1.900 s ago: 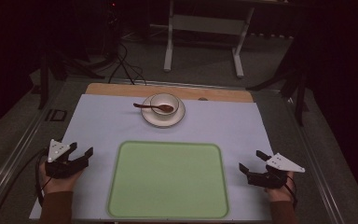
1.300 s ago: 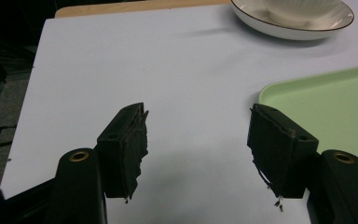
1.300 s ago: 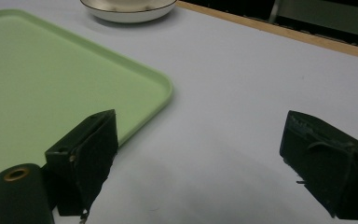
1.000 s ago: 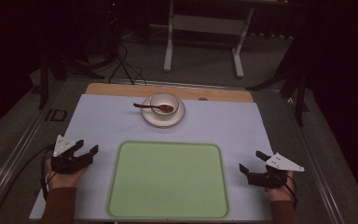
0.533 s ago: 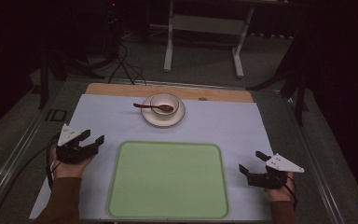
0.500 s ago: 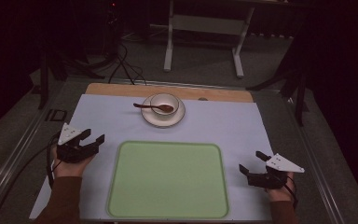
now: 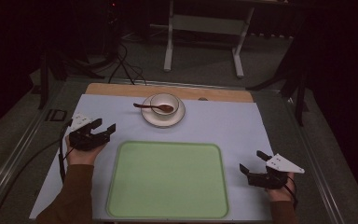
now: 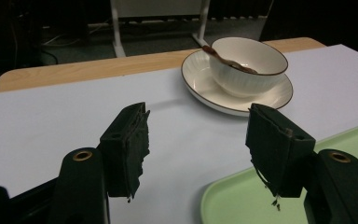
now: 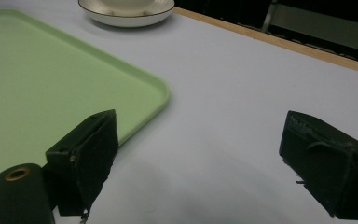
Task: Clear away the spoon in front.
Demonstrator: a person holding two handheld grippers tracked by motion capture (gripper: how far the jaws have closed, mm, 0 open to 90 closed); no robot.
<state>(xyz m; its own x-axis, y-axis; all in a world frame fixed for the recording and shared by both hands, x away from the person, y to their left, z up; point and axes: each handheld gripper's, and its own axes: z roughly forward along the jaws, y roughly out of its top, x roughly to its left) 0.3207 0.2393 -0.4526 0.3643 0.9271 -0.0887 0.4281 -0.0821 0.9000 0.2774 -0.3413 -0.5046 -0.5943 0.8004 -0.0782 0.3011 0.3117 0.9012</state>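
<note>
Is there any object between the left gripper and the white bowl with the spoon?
Nothing visible stands between them. The left gripper, jaws open, faces the white bowl on its white saucer across bare pale tabletop. The green tray lies off to the side of that path.

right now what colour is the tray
Light green; the tray shows best in the high view.

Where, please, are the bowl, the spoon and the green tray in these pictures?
bowl (image 8: 247, 65), left gripper view, on its ribbed outer wall.
spoon (image 7: 145, 107), high view, on its handle.
green tray (image 7: 168, 179), high view, on its bare floor.
</note>
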